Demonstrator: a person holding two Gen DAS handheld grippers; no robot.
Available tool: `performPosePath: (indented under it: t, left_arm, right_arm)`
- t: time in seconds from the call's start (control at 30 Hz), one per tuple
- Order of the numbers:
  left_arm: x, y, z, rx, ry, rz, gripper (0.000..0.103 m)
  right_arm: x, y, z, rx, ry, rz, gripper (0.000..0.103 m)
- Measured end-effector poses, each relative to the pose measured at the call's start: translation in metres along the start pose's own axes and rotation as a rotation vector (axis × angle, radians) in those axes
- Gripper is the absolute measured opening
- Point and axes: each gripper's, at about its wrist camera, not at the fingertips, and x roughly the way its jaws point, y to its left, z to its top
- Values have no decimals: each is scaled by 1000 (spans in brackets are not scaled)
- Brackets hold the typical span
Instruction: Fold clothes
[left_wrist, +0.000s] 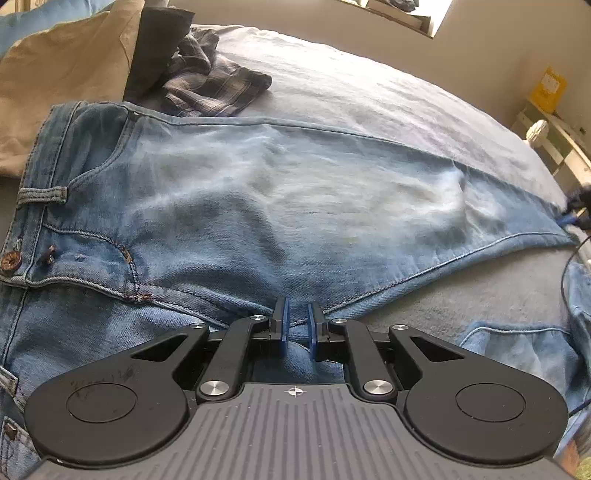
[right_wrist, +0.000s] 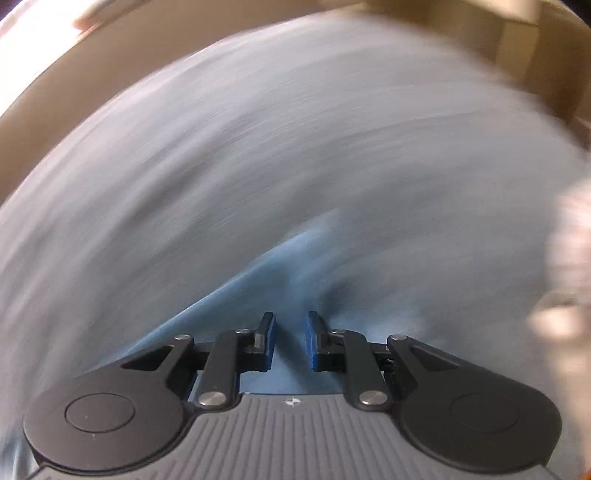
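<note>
Faded jeans are lying flat on a grey bed; left gripper and right gripper are each pinching denim between narrowed jaws.

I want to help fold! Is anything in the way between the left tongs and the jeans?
Nothing visible is. The left tongs sit right at the crotch of the jeans, with denim between the fingers. The plaid shirt lies beyond the jeans, off to the side.

A bed with a pale grey-blue cover carries everything. Faded blue jeans lie flat across its near part, a crumpled checked shirt sits beyond them, and a beige cloth lies far left.
</note>
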Motion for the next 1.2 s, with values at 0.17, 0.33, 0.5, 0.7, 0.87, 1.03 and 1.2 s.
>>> performPosePath:
  t: [0.17,0.33,0.5,0.7,0.87,1.03,1.2]
  left_arm:
    - [1,-2,4,-13,16,12,12]
    - [3,-1,14,-65,65,22,12]
    - [-6,-5,22,-91,73,30,12]
    - [-47,-29,11,-116,-81,31,24]
    - [-76,-57,0,-81,-89,3,26]
    - [-84,-80,-8,-59,-67,45,27]
    - [-88,-84,-22,-123,5,23,27]
  right_arm:
    - [-31,-25,-1,55,-94,22,15]
    - [-55,4,-25,28,-94,199,15]
    - [-91,56,-59,-99,-104,362,16]
    - [-168,142,-105,-416,-78,519,29]
    - [-251,181,-157,-532,18,749,39]
    - [-289,209,-218,-572,120,712,67]
    - [-321,222,-281,-671,139,568,68]
